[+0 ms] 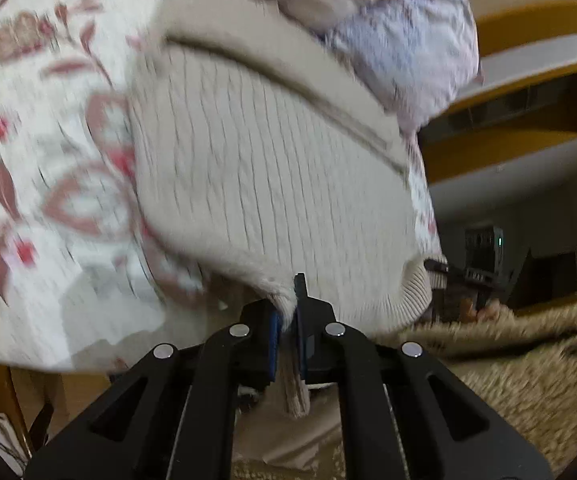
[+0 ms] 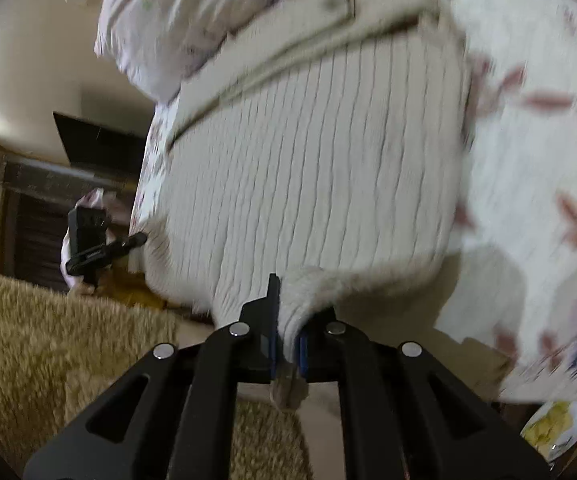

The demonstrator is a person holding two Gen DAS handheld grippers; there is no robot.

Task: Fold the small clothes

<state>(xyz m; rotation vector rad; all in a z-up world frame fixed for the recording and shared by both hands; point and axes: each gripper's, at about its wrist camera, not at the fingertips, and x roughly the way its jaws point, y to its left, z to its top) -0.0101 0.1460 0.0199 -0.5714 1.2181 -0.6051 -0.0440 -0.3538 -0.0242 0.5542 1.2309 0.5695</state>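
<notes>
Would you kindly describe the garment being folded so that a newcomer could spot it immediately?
Start at the bed with the floral sheet. On its near edge, below the pale pillows, lies a cream ribbed knit sweater, its hem pinched by the left tool and right tool. Its plain vertical ribs set it apart from the red-flowered bedding.

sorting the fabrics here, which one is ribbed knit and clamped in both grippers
The cream ribbed sweater: the left gripper and right gripper pinch its hem. The floral bedsheet is printed, and the shaggy rug is fuzzy and untouched.
</notes>
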